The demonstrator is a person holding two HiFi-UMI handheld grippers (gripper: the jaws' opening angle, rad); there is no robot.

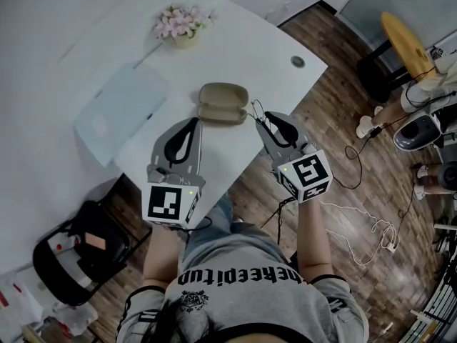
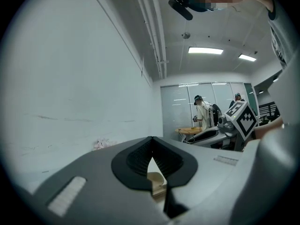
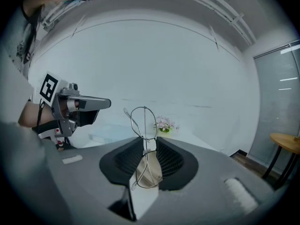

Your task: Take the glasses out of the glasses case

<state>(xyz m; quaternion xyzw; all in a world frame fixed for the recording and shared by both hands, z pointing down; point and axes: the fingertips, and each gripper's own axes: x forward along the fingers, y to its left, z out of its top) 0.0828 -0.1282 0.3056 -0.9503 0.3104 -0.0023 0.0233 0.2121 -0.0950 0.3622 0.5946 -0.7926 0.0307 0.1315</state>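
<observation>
Right hand-held gripper [image 3: 150, 143] pinches the glasses [image 3: 144, 123], held clear of the open glasses case [image 1: 223, 103] on the bench [image 1: 278, 48]. Left hand-held gripper [image 1: 187, 126] closed, empty. Removal appears complete; next, a gentle set-down.

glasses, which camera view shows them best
The right gripper view: the wire-framed glasses stand close up, pinched in the right claw, one rim above the jaws and one below. The head view shows only thin wire at that claw's tip, beside the open case. In the left gripper view I cannot make them out.
</observation>
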